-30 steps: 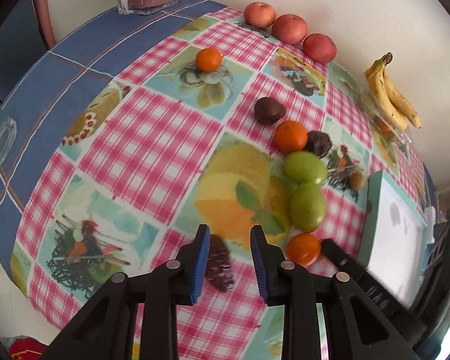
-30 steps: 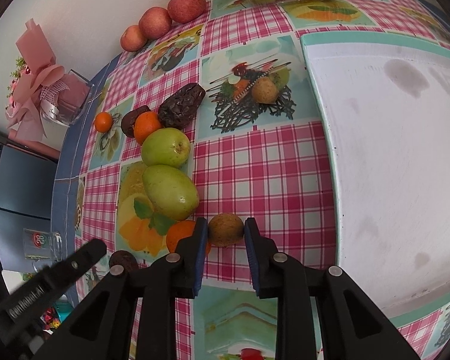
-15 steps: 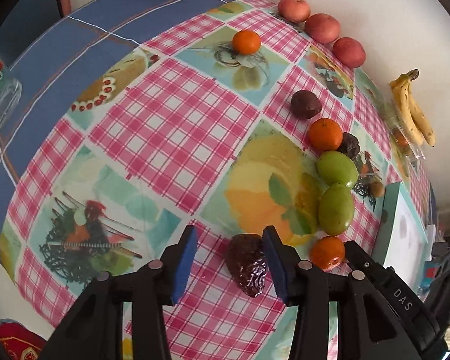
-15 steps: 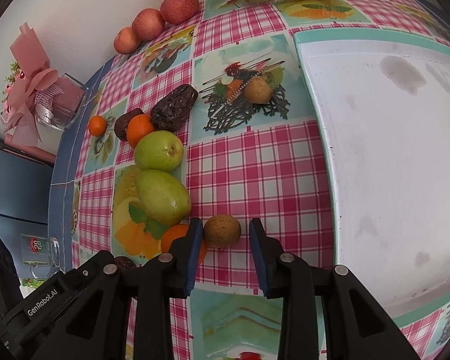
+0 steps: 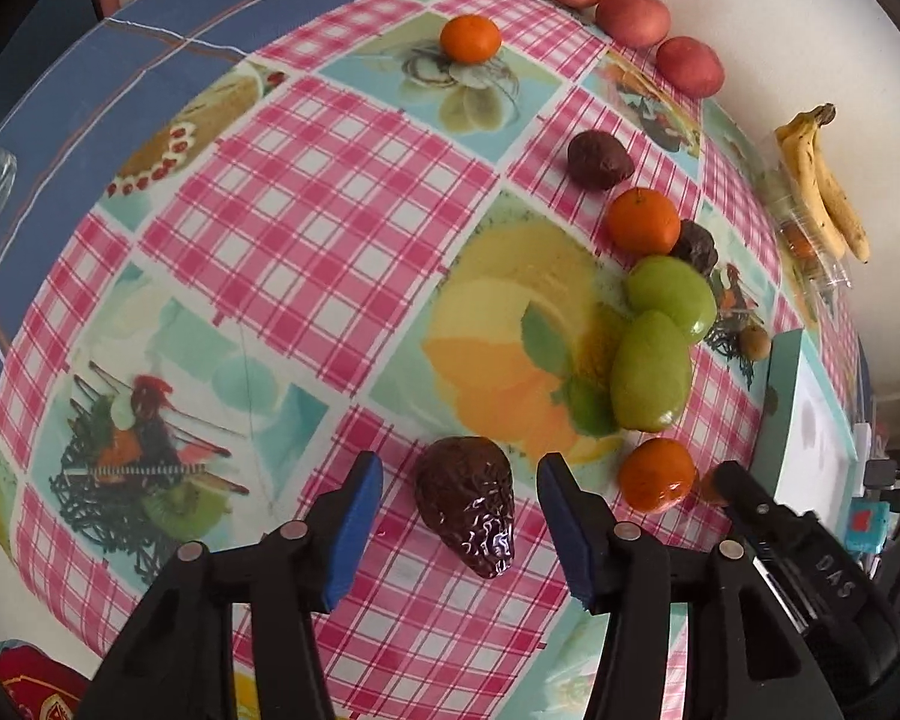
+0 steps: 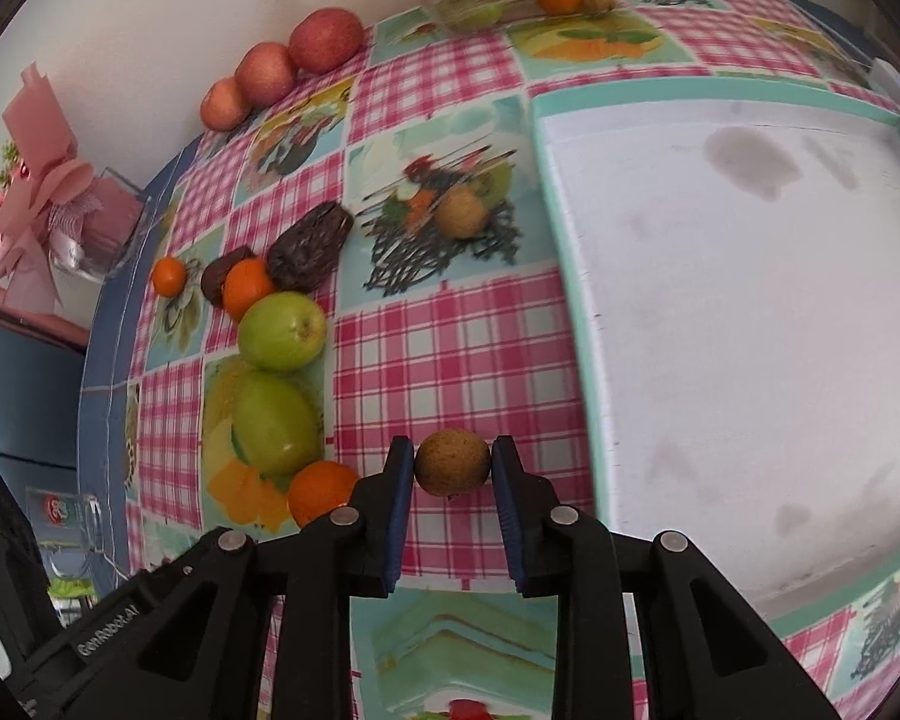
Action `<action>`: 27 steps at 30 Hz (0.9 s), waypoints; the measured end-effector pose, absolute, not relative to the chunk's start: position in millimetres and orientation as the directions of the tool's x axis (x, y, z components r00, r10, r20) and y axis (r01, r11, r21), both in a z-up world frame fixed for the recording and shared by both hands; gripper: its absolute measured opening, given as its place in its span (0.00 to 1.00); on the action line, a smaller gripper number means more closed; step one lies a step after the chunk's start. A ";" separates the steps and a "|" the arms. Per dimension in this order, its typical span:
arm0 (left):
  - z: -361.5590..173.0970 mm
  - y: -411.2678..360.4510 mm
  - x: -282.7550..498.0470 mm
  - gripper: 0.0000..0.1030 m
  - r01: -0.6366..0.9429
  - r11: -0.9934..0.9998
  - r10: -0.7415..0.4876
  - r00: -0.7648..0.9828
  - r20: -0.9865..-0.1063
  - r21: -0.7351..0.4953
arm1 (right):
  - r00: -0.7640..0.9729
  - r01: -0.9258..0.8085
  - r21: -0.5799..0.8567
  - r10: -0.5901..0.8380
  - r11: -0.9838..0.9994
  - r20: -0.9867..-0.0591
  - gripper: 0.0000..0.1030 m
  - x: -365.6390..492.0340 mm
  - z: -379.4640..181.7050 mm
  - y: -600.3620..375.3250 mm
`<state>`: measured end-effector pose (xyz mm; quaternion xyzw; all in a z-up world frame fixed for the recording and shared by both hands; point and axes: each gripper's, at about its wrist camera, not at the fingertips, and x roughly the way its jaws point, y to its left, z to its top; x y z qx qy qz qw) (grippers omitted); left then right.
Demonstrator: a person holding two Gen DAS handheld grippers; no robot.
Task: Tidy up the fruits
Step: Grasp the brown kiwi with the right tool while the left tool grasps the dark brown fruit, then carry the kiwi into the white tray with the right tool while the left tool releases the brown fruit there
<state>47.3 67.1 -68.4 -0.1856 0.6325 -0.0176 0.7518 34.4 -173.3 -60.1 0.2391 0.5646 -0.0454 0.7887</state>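
Left claw (image 5: 459, 531): released, straddling dark wrinkled oblong fruit (image 5: 467, 504), long axis along fingers | Right claw (image 6: 453, 480): grasping small round brown fruit (image 6: 452, 461)

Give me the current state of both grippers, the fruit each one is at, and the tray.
Left gripper: open, fingers either side of the date, not touching.
Date: lying on the tablecloth.
Right gripper: shut on the small brown fruit.
Small brown fruit: between the pads, right by the tablecloth.
Tray: on the table, nothing in it.
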 end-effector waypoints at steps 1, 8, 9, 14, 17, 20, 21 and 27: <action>-69.0 66.3 47.2 0.55 -0.207 0.931 -0.262 0.197 -0.945 -0.301 | 0.362 0.341 0.310 0.180 0.887 -0.915 0.27 34.1 -57.5 -174.1; -67.7 59.8 51.4 0.35 -0.195 0.929 -0.272 0.214 -0.938 -0.314 | 0.422 0.339 0.266 0.107 0.902 -0.900 0.27 30.1 -31.4 -182.7; -64.0 60.1 51.6 0.35 -0.194 0.929 -0.270 0.229 -0.935 -0.316 | 0.430 0.341 0.258 0.094 0.904 -0.898 0.27 29.7 -27.3 -184.1; -42.5 60.5 52.7 0.35 -0.176 0.937 -0.241 0.298 -0.924 -0.301 | 0.460 0.375 0.274 0.079 0.886 -0.885 0.27 25.5 -12.2 -198.5; -32.1 52.7 51.0 0.35 -0.144 0.947 -0.230 0.317 -0.920 -0.286 | 0.470 0.405 0.294 0.079 0.866 -0.879 0.27 20.8 -7.3 -212.2; -20.9 39.8 51.4 0.35 -0.101 0.957 -0.226 0.333 -0.915 -0.273 | 0.479 0.443 0.284 0.043 0.850 -0.877 0.27 15.4 -1.5 -228.4; -17.2 35.0 51.9 0.35 -0.088 0.959 -0.227 0.337 -0.914 -0.270 | 0.478 0.457 0.274 0.026 0.846 -0.878 0.27 13.2 -0.2 -233.6; 5.4 -4.1 54.4 0.35 0.037 0.962 -0.266 0.338 -0.903 -0.269 | 0.455 0.557 0.215 -0.078 0.802 -0.887 0.27 -3.6 0.9 -273.2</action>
